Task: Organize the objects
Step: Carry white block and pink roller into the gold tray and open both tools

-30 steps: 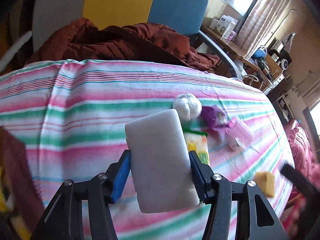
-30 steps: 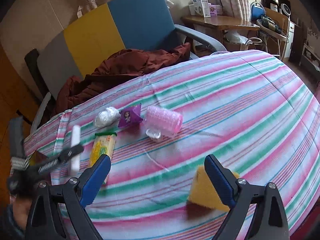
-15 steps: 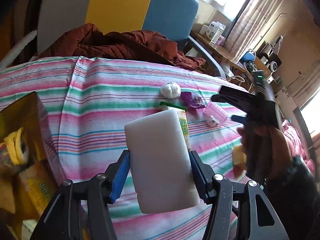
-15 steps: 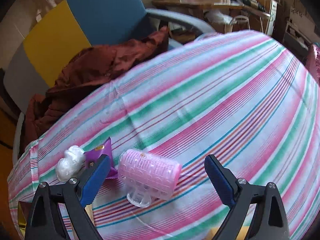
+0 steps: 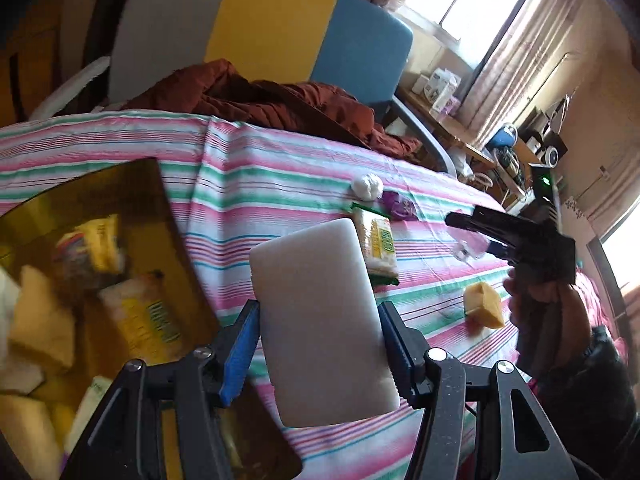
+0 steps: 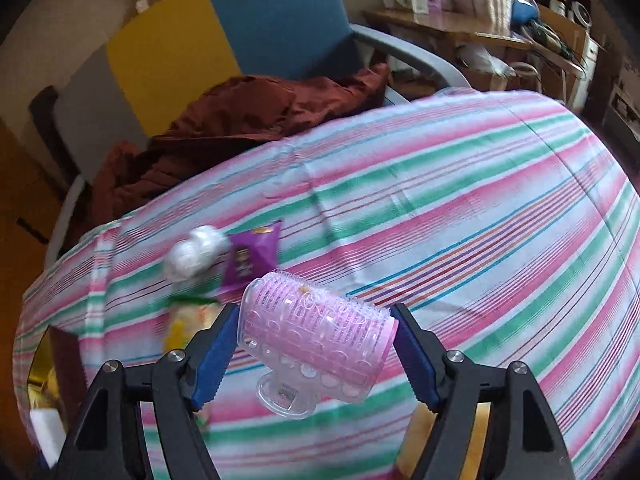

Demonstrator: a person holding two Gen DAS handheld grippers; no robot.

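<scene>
- The left tool (image 5: 318, 344) clamps a white block (image 5: 320, 320) by its two long sides, holding it above the striped worktop (image 5: 280, 184) beside a gold-lined box (image 5: 132, 184) of sorted goods. The block looks light and slightly yielding, like foam, so a side grip near mid-length should hold without crushing.
- The right tool (image 6: 314, 354) is closed on a pink hair roller (image 6: 316, 336), end to end. It looks featherweight, hollow and bristly, not slippery; a hard squeeze may dent it.
- The left view alone shows the box contents and a yellow sponge (image 5: 484, 306) lying near the right hand (image 5: 560, 320).
- Only the right view shows the roller's clear clip and the grip on it.
</scene>
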